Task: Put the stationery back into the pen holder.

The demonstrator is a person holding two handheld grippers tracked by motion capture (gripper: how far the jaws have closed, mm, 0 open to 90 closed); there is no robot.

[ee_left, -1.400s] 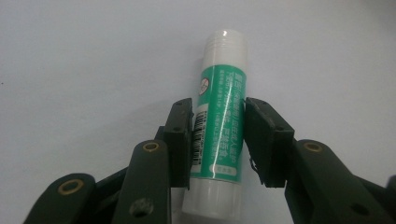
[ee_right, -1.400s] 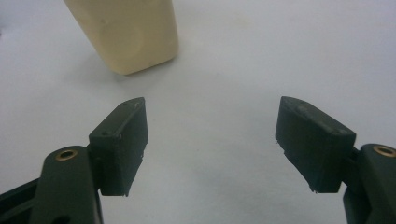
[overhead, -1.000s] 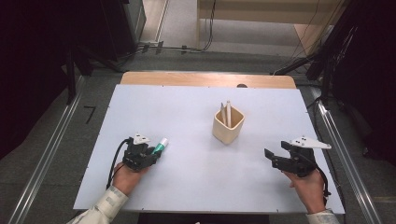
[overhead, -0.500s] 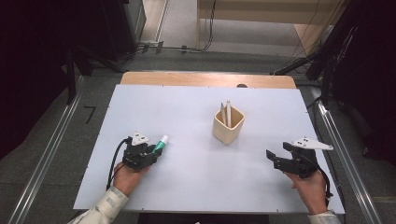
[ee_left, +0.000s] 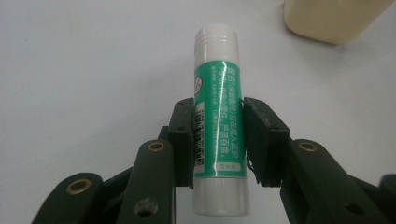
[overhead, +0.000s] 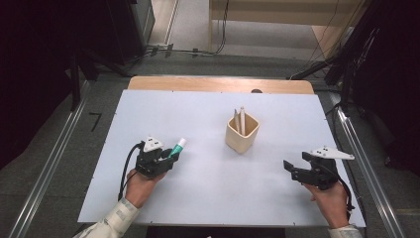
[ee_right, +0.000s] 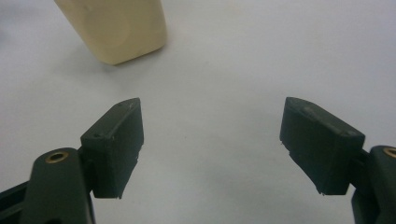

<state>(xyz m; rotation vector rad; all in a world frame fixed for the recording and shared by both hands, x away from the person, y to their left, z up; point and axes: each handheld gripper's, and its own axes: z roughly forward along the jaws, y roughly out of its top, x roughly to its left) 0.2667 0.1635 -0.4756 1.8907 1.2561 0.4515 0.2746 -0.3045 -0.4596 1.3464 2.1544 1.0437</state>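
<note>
The left gripper [ee_left: 218,140] has its two black jaws pressed against the sides of a glue stick [ee_left: 219,126], clamping it around the green label. The stick's white cap points away from the hand, toward the far right of the table, and its white base sits back between the jaws. In the high view this gripper [overhead: 166,157] sits at the near left of the white table [overhead: 198,114], low over the surface, with the glue stick [overhead: 176,148] poking out ahead of it and a cable looping back past the person's left hand [overhead: 138,184].

Further right, past the table's middle, stands a cream square cup [overhead: 242,132] with two pale sticks upright inside it. It is well apart from both grippers.

At the near right, the right gripper [overhead: 292,171] rests in the person's right hand [overhead: 331,198], its jaws spread wide with nothing between them. In the right gripper view the cup [ee_right: 114,28] stands ahead and to the left.
</note>
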